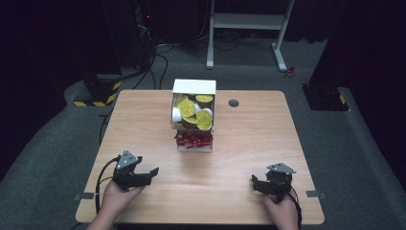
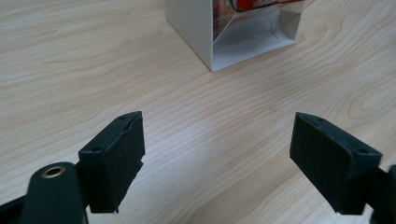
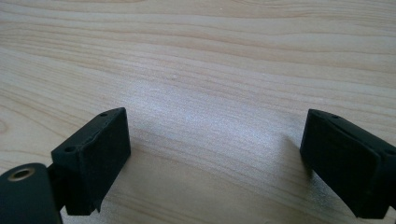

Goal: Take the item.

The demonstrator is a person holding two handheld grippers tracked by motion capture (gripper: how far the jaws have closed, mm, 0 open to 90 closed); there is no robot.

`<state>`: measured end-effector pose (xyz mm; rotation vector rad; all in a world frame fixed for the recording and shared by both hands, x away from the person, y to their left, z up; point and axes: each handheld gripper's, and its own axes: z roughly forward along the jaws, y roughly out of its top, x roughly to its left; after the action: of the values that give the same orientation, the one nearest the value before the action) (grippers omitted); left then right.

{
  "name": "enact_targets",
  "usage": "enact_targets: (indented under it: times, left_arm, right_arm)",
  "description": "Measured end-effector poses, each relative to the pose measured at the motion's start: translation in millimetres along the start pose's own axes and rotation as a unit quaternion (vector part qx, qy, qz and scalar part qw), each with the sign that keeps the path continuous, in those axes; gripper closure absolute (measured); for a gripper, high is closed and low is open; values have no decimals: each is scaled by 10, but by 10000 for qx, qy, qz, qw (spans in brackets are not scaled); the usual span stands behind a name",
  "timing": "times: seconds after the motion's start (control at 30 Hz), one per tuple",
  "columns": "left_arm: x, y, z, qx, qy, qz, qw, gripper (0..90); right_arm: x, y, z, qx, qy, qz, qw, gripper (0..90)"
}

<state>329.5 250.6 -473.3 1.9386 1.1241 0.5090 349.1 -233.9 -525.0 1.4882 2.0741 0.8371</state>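
Left gripper (image 1: pixel 143 173) sits near and to the left of the white box (image 1: pixel 194 115), jaws spread wide with nothing in them. That box stands mid-table with yellow-lidded cups (image 1: pixel 196 112) inside, and the right gripper (image 1: pixel 262 184) is near and to its right, well apart from it, gaping wide and empty over bare table (image 1: pixel 249 139).

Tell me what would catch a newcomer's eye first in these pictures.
The white box standing at the middle of the wooden table draws the eye, with yellow-topped cups behind its clear front and red wrapped pieces piled at its bottom. Nearer the person, the left gripper and right gripper rest apart, both open.
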Motion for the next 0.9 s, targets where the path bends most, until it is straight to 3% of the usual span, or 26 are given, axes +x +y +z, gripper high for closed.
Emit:
enact_targets:
  times: [0.47, 0.63, 0.77, 0.9]
  left_arm:
    - [-113, 172, 89, -62, 68, 180, 9998, 222]
    - [-124, 215, 98, -100, -74, 124, 9998, 219]
    - [-150, 247, 113, -132, -61, 199, 9997, 221]
    - [-155, 278, 127, -141, -71, 146, 9998, 221]
  right_arm:
    - [2, 0, -1, 4, 5, 15, 10000, 84]
    - [4, -2, -1, 6, 21, -5, 10000, 84]
    - [4, -1, -1, 5, 30, -18, 10000, 85]
    - [3, -1, -1, 3, 27, -20, 10000, 85]
